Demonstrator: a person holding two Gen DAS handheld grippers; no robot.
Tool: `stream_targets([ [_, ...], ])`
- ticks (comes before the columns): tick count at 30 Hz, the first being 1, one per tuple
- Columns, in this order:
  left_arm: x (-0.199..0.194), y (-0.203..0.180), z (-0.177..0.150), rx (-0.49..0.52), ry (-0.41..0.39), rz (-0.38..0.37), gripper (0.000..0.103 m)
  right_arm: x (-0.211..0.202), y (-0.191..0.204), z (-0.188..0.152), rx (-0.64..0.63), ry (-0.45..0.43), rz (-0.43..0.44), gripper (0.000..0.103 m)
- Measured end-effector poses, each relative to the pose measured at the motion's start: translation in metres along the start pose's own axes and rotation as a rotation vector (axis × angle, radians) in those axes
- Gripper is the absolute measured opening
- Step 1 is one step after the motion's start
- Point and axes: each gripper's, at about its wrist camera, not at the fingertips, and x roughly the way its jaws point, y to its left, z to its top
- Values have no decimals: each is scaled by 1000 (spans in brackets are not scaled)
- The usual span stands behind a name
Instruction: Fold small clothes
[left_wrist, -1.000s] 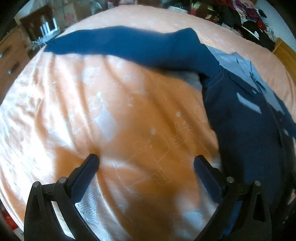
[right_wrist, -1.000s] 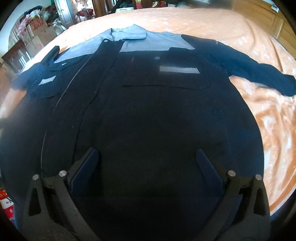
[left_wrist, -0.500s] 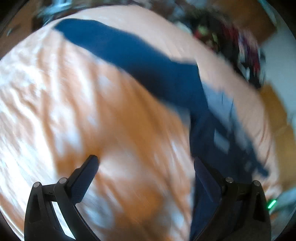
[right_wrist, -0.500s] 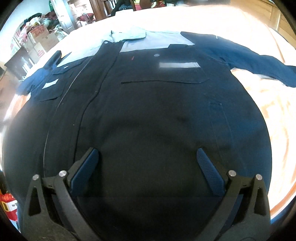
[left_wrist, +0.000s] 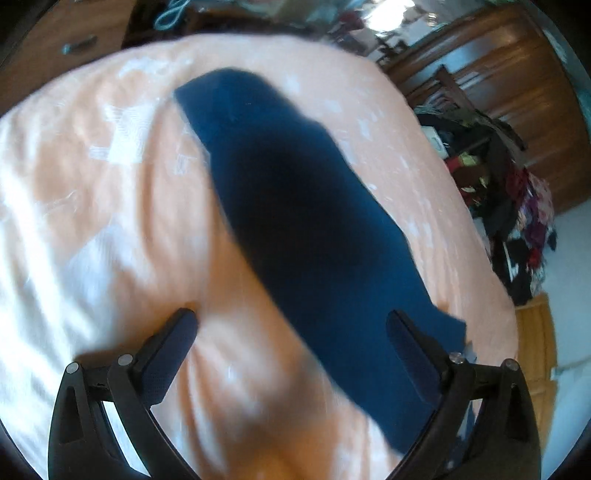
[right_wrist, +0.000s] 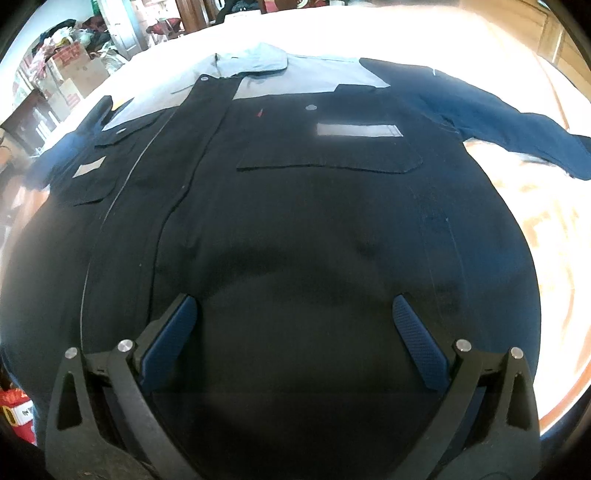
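- A dark navy shirt (right_wrist: 295, 206) is lying front-up and spread flat on the bed (right_wrist: 546, 221), its pale grey collar (right_wrist: 255, 61) pointing away from the right wrist camera.
- No fold is showing yet: both sleeves are stretching out to the sides and the body is lying at full width, so by my reading the folding is only just beginning.
- The left tongs (left_wrist: 291, 325) are standing wide apart and gripping nothing; they are hanging above the left sleeve (left_wrist: 295, 206), which is running diagonally across the peach bedsheet (left_wrist: 110, 221).
- The right tongs (right_wrist: 295, 314) are likewise spread and empty, hovering over the lower body of the shirt; whether they are touching the cloth I cannot tell.
- The right sleeve (right_wrist: 517, 125) is reaching toward the bed's far side, ending short of the edge.
- Bare sheet is lying on both sides of the left sleeve, giving room to swing it inward; a clothes pile (left_wrist: 517, 206) and wooden furniture (left_wrist: 517, 92) are sitting beyond the bed's edge.
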Motion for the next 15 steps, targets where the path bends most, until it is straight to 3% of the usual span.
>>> stream_targets([
  [6, 16, -3, 27, 22, -28, -13, 98, 3, 1, 6, 15, 15, -10, 103],
  [7, 18, -7, 29, 41, -37, -8, 86, 2, 2, 6, 16, 16, -11, 103],
  [8, 20, -11, 30, 53, -43, -1, 61, 2, 1, 6, 17, 18, -10, 103],
  [9, 22, -12, 31, 58, -48, -3, 48, 2, 1, 6, 18, 20, -9, 103],
  [10, 25, -13, 34, 57, -50, -17, 21, 2, 1, 6, 18, 21, -8, 103],
  [11, 27, -14, 35, 59, -54, -26, 6, 2, 1, 6, 15, 23, -7, 103],
  [14, 30, -23, 35, 94, -80, -12, 3, -3, 0, 8, 11, 13, -3, 99],
  [15, 26, -32, 33, 123, -99, -4, 3, -7, -2, 8, 17, 1, 6, 91],
])
